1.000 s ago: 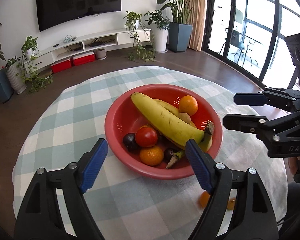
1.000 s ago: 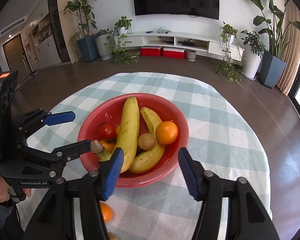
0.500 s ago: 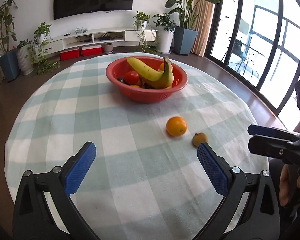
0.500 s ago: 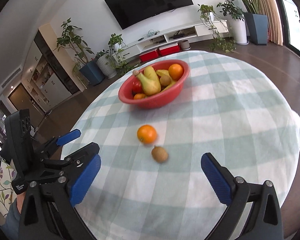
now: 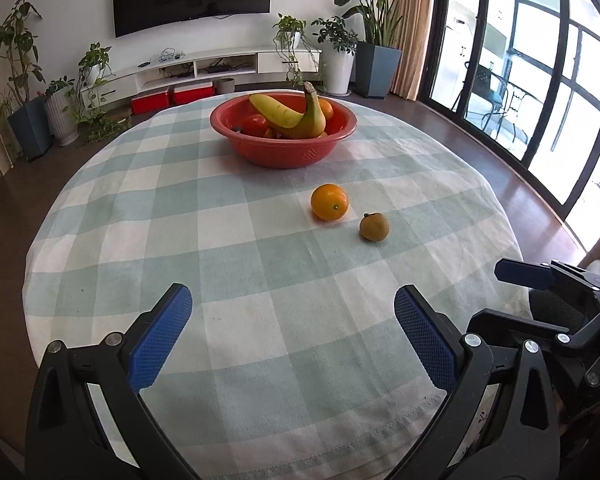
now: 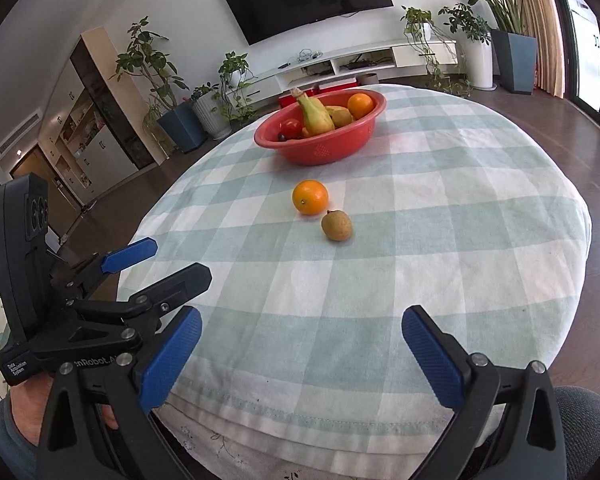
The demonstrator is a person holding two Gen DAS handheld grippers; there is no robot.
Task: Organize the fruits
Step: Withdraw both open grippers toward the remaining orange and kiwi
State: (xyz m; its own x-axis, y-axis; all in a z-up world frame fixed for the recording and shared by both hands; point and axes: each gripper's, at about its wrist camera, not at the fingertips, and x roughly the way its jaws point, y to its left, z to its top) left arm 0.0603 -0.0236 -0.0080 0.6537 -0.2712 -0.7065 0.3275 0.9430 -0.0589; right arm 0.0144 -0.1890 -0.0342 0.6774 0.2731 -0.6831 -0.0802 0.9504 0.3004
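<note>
A red bowl (image 5: pixel 284 152) (image 6: pixel 324 148) stands at the far side of the round table, holding bananas (image 5: pixel 296 114), a tomato, an orange and other fruit. A loose orange (image 5: pixel 329 202) (image 6: pixel 310 197) and a small brownish-green fruit (image 5: pixel 374 227) (image 6: pixel 337 225) lie on the cloth between the bowl and me. My left gripper (image 5: pixel 292 332) is open and empty over the near table edge. My right gripper (image 6: pixel 300 352) is open and empty, also at the near edge, to the right of the left one.
The table wears a green-and-white checked cloth (image 5: pixel 220 240). The right gripper shows at the right edge of the left wrist view (image 5: pixel 540 280); the left gripper shows at the left of the right wrist view (image 6: pixel 132 264). Plants, a TV unit and glass doors stand beyond.
Both grippers have pulled back from just above the bowl to the near table edge and opened wider. The loose orange and small fruit now lie in plain view.
</note>
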